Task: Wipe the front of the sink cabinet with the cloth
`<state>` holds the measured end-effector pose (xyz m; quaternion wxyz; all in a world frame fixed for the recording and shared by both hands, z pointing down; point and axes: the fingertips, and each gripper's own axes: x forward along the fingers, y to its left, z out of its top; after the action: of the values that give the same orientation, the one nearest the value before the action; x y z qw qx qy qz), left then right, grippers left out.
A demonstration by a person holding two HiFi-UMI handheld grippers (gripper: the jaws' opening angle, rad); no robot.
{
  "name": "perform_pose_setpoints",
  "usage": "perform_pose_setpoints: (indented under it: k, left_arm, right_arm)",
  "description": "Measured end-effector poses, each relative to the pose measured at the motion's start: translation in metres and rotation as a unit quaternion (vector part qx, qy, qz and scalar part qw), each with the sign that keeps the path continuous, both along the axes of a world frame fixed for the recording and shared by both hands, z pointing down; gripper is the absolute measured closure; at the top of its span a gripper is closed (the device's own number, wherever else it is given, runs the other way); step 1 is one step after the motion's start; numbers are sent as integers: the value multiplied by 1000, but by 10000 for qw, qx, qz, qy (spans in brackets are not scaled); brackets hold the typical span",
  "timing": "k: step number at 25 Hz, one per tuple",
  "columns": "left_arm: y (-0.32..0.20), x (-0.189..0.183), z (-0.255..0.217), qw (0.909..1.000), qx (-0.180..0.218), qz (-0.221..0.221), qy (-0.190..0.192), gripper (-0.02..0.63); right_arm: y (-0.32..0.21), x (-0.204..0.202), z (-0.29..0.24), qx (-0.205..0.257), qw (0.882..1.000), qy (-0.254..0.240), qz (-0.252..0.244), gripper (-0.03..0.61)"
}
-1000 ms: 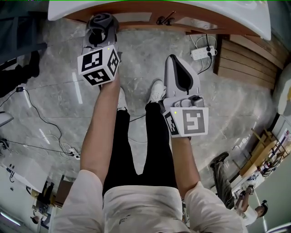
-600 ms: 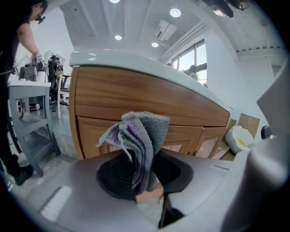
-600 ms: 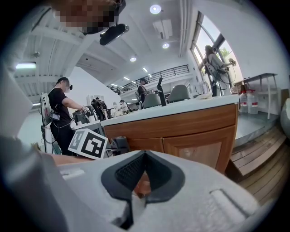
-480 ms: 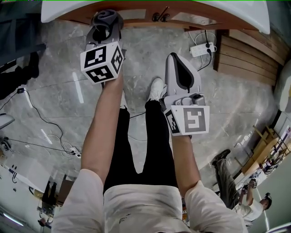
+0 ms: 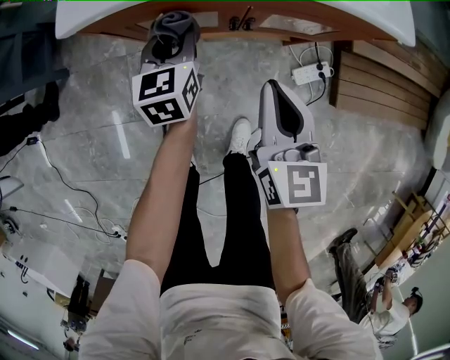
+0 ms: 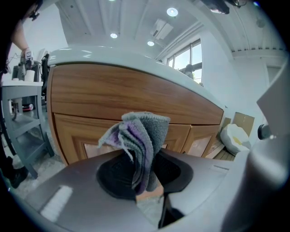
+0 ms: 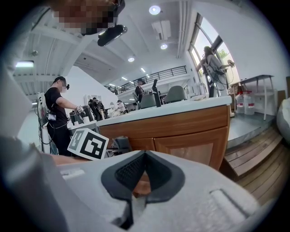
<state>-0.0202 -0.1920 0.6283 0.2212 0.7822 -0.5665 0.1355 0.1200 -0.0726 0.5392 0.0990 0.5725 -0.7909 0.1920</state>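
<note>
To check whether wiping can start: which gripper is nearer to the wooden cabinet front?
Left. The left gripper, shut on the cloth, is right by the cabinet front. The right gripper, shut and empty, hangs farther back over the floor.

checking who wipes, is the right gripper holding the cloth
No, the grey and purple towelling cloth sits clamped in the left gripper.

Grey marbled floor (image 5: pixel 98 133) fills the head view. Black cables (image 5: pixel 112 234) trail at its left, and a white power strip (image 5: pixel 308 72) lies at the upper right beside a stepped wooden platform (image 5: pixel 380 81). In the left gripper view, round ceiling lights (image 6: pixel 171 12) glow along the top. A window (image 6: pixel 188 56) sits at the upper right, and a grey shelf unit (image 6: pixel 20 113) stands at the left edge.
</note>
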Motion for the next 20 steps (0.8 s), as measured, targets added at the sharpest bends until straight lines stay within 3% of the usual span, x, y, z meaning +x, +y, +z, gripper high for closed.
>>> perform_pose_setpoints:
  k: [13,20]
  left_arm:
    - [0,35,4,9997,-77,244,53,523]
    - [2,67,4,9973,-85,734,-41,523]
  right_arm:
    - [2,13,2,-42,9999,-27,113,581]
    - [4,22,3,-77,9998,-47,185,581]
